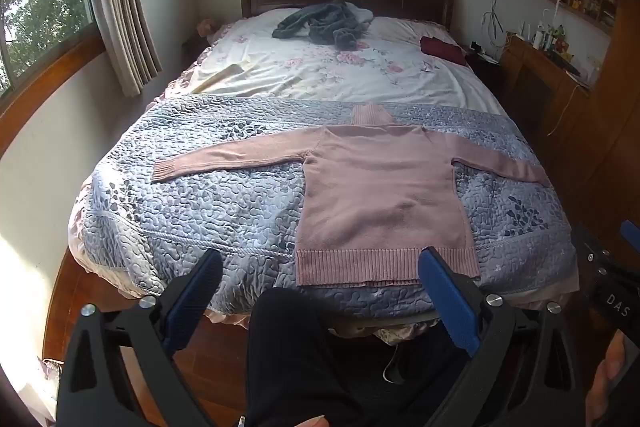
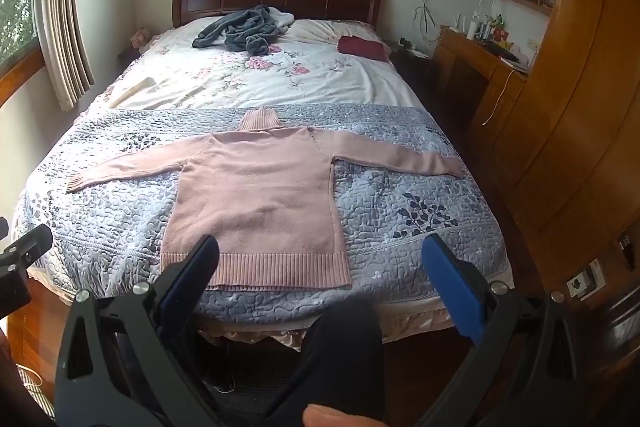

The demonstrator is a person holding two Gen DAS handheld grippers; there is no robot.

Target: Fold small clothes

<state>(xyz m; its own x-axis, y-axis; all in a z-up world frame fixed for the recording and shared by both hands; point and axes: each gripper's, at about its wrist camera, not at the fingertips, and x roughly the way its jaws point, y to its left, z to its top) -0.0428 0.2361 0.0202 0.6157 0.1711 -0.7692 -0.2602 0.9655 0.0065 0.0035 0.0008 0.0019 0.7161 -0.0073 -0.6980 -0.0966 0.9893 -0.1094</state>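
The pink sweater lies flat on the blue quilt, neck at 12 o'clock, hem nearest you, sleeves out at 9 and 3. Your left gripper and right gripper both gape wide, empty, short of the hem, about equally near

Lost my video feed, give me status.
Left gripper open, right gripper open, both empty. Pink sweater flat on bed, sleeves spread, unfolded. Nothing blocking.

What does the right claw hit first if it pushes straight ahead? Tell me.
Most likely the pink sweater. The right claw, open and held short of the bed, points at the sweater's ribbed hem near the foot end. Depth is uncertain, so it might meet the bed's edge first.
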